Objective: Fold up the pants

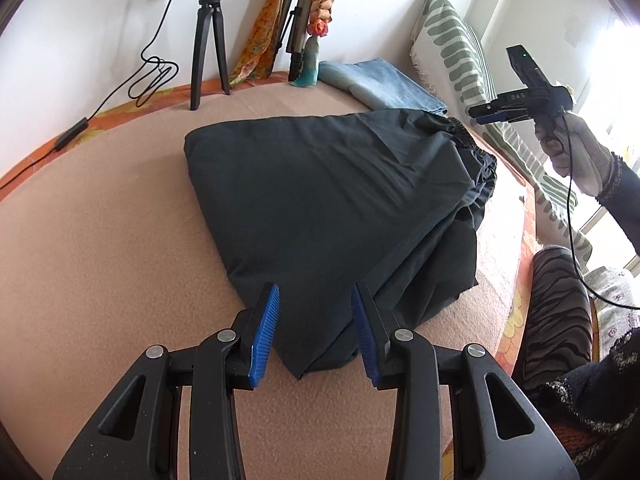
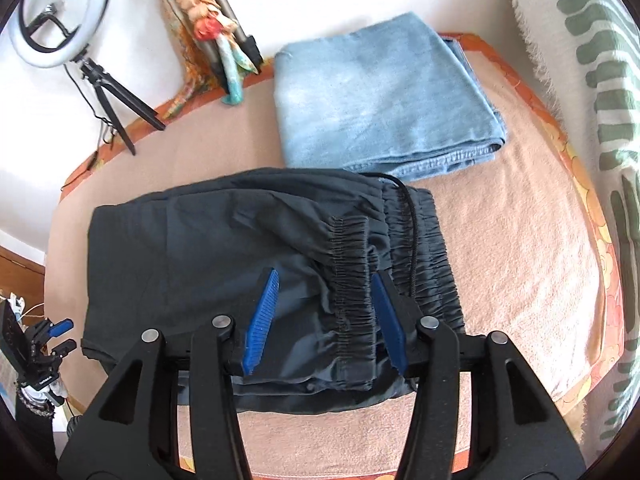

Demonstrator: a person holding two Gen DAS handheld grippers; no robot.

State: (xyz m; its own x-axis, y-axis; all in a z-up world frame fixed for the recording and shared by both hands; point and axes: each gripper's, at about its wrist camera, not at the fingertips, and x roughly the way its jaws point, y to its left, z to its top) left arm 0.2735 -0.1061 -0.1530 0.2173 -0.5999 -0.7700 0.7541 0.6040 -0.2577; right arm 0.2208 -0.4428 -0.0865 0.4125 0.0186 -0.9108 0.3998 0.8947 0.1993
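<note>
Dark folded pants (image 1: 320, 184) lie on the peach blanket (image 1: 100, 240). My left gripper (image 1: 315, 292) hangs over their near corner, jaws apart, and the pads do not touch the cloth. In the right wrist view the pants (image 2: 180, 260) show their gathered elastic waistband (image 2: 352, 264) and a black drawstring (image 2: 412, 240). My right gripper (image 2: 326, 276) hovers above that waistband, jaws apart with nothing clamped. A hand holds the right gripper (image 1: 486, 114) high at the right in the left wrist view. At the far left edge of the right wrist view is the left gripper (image 2: 60, 336).
Folded light blue jeans (image 2: 384, 100) lie behind the dark pants. A ring light on a tripod (image 2: 60, 12) and a cable (image 1: 152, 76) stand at the back left. A green-striped cushion (image 2: 592, 100) lines the right side. A striped cushion (image 1: 556, 312) sits near right.
</note>
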